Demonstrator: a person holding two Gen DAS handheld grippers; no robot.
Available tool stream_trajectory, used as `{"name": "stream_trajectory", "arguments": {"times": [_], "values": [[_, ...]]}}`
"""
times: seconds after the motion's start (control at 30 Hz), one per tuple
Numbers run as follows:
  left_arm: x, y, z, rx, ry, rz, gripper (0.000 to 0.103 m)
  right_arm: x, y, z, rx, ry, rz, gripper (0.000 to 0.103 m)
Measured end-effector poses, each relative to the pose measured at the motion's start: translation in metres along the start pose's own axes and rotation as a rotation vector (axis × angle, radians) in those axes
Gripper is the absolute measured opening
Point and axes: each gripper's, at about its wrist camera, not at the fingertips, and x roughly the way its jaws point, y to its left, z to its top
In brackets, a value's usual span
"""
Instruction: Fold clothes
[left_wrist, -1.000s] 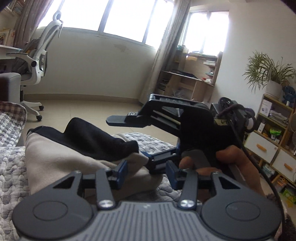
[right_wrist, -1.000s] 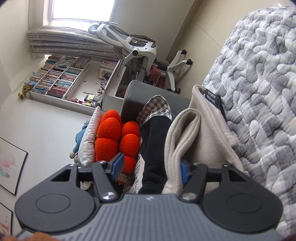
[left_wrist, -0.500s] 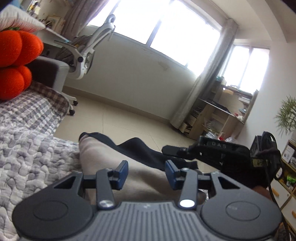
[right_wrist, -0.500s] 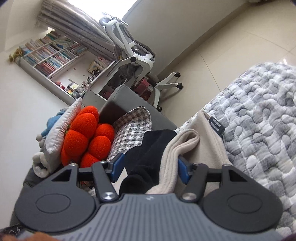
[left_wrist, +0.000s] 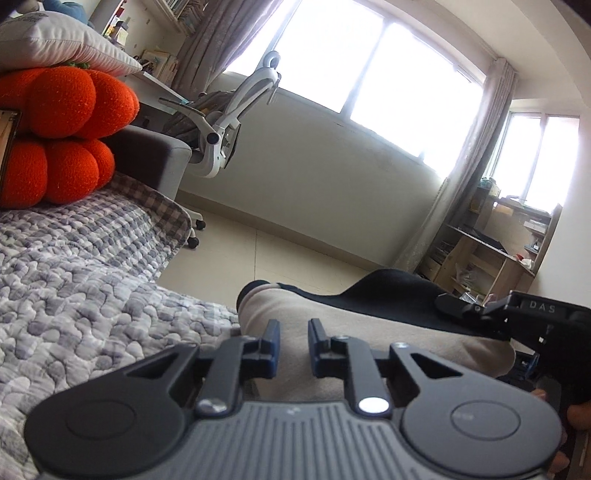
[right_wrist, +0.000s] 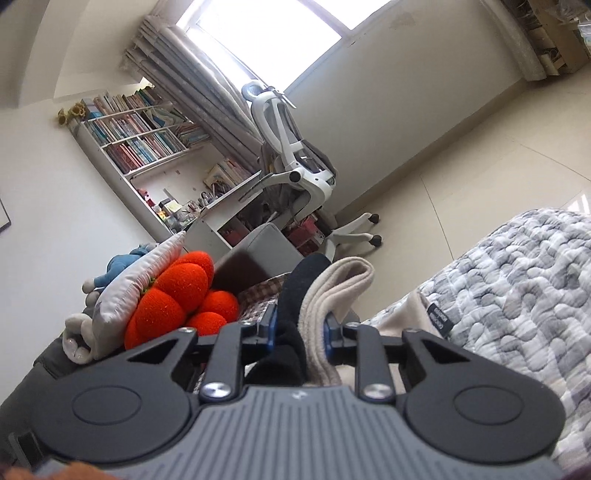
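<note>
A beige fleece garment (left_wrist: 369, 325) with a black part (left_wrist: 388, 291) lies on the grey quilted bed cover (left_wrist: 92, 288). My left gripper (left_wrist: 293, 347) sits over its near edge. Its jaws are closing, with beige cloth filling the narrow gap between the pads. To the right, my right gripper (left_wrist: 487, 336) holds the other end, with a hand behind it. In the right wrist view the right gripper (right_wrist: 299, 328) is closing too. A bunched fold of black cloth (right_wrist: 299, 284) and beige cloth (right_wrist: 332, 291) is pinched between its pads, standing up past the fingertips.
Orange cushions (left_wrist: 62, 136) and a white pillow (left_wrist: 55, 48) are stacked at the sofa's grey armrest (left_wrist: 147, 155). A white office chair (left_wrist: 221, 129) stands on the tiled floor beyond the bed edge. Wooden shelves (left_wrist: 491, 251) fill the far right corner.
Both grippers' jaws have narrowed onto the garment. The left gripper moved leftwards along the beige cloth and rolled. The right gripper rolled, and its fold now stands more upright.
</note>
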Motion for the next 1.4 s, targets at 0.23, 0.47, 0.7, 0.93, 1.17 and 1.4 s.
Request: {"name": "stream_trajectory", "arguments": {"times": [0.23,0.47,0.7,0.93,1.17,1.4], "values": [[0.007,-0.009,-0.003,0.065,0.024,-0.015,0.016,0.01,-0.017,0.0,0.023,0.128,-0.131,0.027],[0.005,-0.009,-0.002,0.078,0.032,-0.048,0.016,-0.007,-0.014,0.007,0.003,0.063,-0.16,0.046],[0.01,-0.017,-0.018,0.171,0.058,-0.101,0.016,-0.003,-0.021,0.008,0.049,-0.031,-0.089,0.043],[0.013,-0.01,-0.019,0.132,0.09,-0.141,0.016,0.026,-0.009,-0.008,-0.12,0.036,-0.234,0.022],[0.017,-0.006,-0.02,0.111,0.126,-0.174,0.016,0.019,0.0,-0.014,-0.264,0.002,-0.368,0.014],[0.011,-0.017,-0.006,0.191,0.108,-0.126,0.017,0.017,-0.001,-0.016,-0.258,-0.033,-0.323,0.022]]}}
